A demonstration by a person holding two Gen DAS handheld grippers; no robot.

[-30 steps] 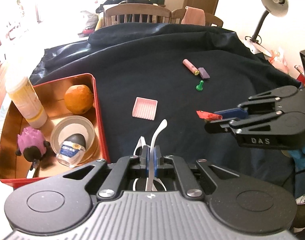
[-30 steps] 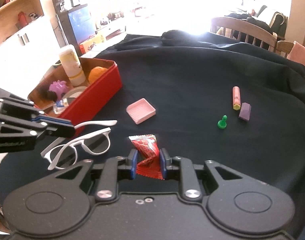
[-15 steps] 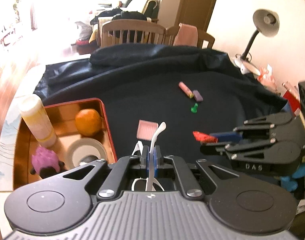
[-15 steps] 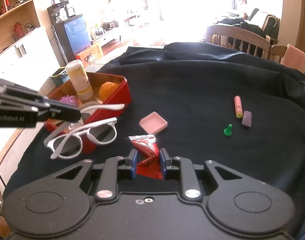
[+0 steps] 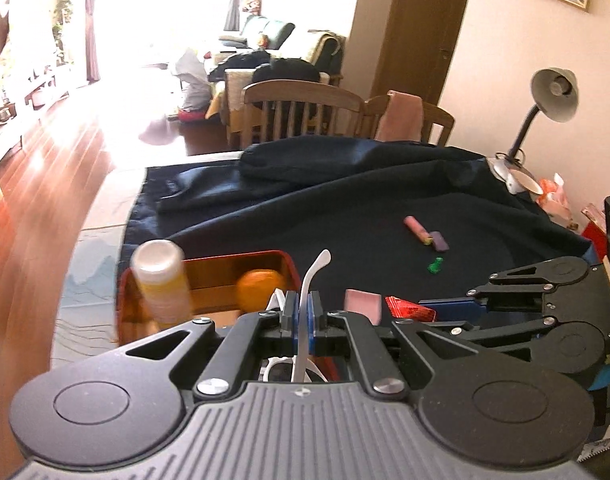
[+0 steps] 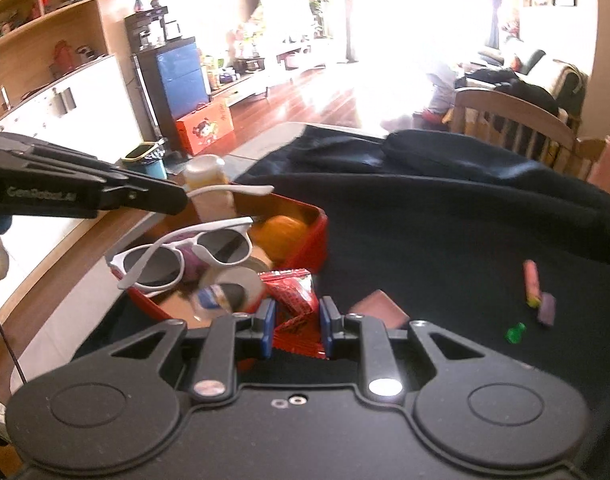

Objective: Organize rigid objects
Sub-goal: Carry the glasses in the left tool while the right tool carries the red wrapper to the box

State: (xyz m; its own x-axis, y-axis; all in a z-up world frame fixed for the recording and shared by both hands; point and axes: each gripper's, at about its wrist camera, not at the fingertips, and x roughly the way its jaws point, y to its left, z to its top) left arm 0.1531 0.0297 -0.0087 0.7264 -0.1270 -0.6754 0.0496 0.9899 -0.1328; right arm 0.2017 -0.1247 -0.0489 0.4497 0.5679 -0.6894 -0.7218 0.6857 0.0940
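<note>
Left claw was clamped on one arm of the white sunglasses; the glasses hung from it in the air over the near end of the red tin. Right claw was clamped on a red snack packet, held up just beside the tin's near corner, over the dark cloth covering the bench.

Inside the tin: a yellow bottle with a white cap standing upright at the far end, an orange next to it, a roll of tape and something purple, partly hidden behind the lenses. A small clear bottle with a blue label lay there too, blurred.

Out on the cloth: a pink square dish just beside the right claw, and well apart to the right a pink chalk stick touching a purple block, with a green pawn near them.
</note>
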